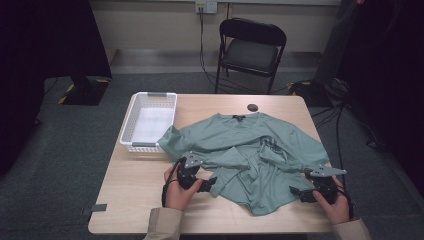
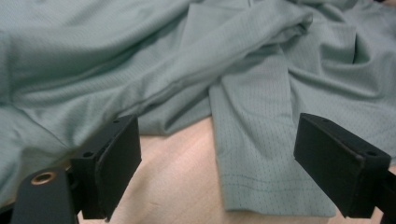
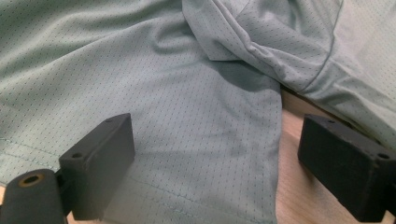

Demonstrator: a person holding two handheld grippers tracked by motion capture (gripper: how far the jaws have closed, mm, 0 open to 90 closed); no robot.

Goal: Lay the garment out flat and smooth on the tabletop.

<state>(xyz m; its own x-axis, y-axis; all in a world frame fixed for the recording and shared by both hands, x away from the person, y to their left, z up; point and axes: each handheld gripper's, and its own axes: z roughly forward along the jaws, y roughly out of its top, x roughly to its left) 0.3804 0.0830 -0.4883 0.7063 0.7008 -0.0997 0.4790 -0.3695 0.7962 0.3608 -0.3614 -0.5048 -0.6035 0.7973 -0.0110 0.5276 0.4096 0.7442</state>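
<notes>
Grey carpet is surrounding a pale wooden table (image 1: 150, 200), and a black folding chair (image 1: 251, 50) is standing beyond its far edge. High view: a sage-green T-shirt (image 1: 250, 150) of fine mesh knit is lying crumpled across the middle and right of the tabletop, collar toward the chair, folds bunching near its centre. A white slotted plastic basket (image 1: 149, 121), rectangular, is sitting at the far left, touching one sleeve. A small dark round object (image 1: 253, 107) is lying just beyond the collar. I am holding my left gripper (image 1: 210, 183) at the shirt's near left edge and my right gripper (image 1: 296, 192) at its near right edge.

Left gripper view: my left gripper (image 2: 217, 163) is standing wide open, its blocky black jaws gripping nothing; a hemmed flap of the T-shirt (image 2: 261, 154) is lying flat on the wood between them, deeper folds piling behind.

Right gripper view: my right gripper (image 3: 215, 172) is likewise gaping wide and holding nothing; the dotted fabric of the T-shirt (image 3: 187, 116) is spreading between the jaws, its stitched hem running along the bottom, with bare wood showing beside the right jaw.
</notes>
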